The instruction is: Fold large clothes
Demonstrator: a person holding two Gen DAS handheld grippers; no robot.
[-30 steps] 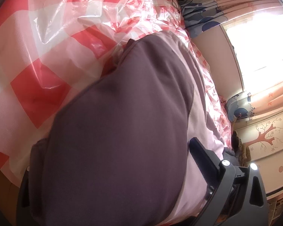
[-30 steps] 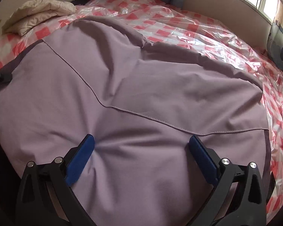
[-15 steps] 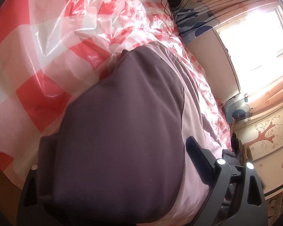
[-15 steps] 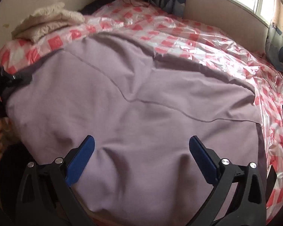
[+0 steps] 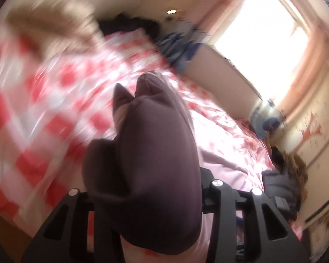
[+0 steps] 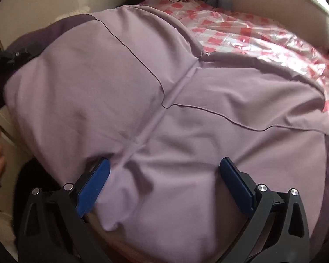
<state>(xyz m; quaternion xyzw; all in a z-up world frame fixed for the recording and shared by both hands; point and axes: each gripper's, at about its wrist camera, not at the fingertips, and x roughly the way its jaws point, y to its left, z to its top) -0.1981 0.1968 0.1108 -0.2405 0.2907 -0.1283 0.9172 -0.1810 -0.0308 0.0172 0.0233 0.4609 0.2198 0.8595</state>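
One big lilac garment (image 6: 186, 92) lies spread on the bed, soft and puffy, with thin seams and a dark purple edge. My left gripper (image 5: 147, 188) is closing on a bunched fold of that dark edge. My right gripper (image 6: 164, 179) stands wide open over the cloth, its blue pads holding nothing. I think I am starting a fold. Next, it must close on the near edge. The shiny red-checked plastic sheet (image 6: 252, 30) underneath looks slippery.

Blown-out window (image 5: 258, 41) glare, heavy motion blur, fisheye-dark corners; right view sharp.
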